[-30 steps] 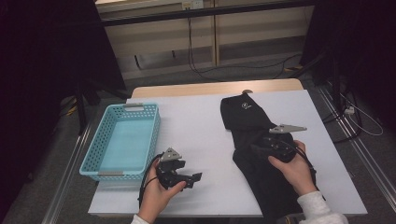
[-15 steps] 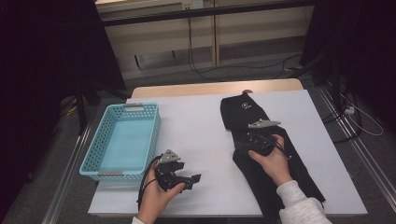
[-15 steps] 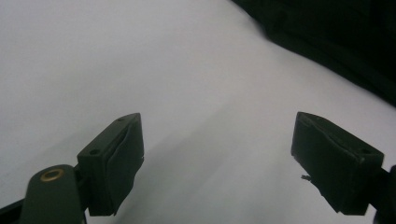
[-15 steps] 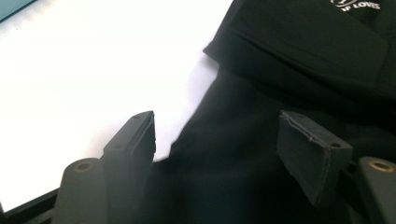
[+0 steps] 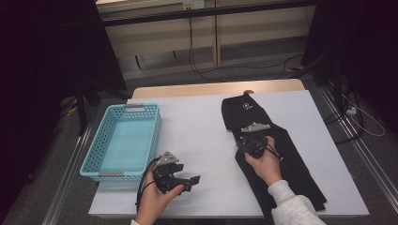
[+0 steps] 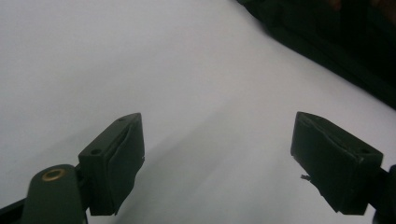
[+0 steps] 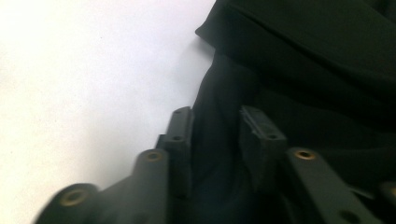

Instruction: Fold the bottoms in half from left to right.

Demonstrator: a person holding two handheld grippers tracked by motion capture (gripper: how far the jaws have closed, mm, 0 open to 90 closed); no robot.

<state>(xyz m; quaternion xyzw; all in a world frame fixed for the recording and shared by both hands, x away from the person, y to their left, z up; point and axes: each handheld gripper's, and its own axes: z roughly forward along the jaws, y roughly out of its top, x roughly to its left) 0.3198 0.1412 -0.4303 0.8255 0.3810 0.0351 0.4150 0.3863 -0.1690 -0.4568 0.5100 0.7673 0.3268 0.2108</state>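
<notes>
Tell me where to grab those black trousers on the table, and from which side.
Take the black trousers at the left edge near the crotch, coming in from the bare white table side. The cloth lies flat, but there it bunches into a raised fold that jaws can pinch. The right gripper is there already, jaws just closing with that fold between them.

Basket (image 5: 123,140) sits on table (image 5: 197,122), left side. Trousers (image 5: 263,140) lie on the right side, well apart. Left gripper (image 5: 187,180) before basket; right gripper (image 5: 246,143) on trousers.
</notes>
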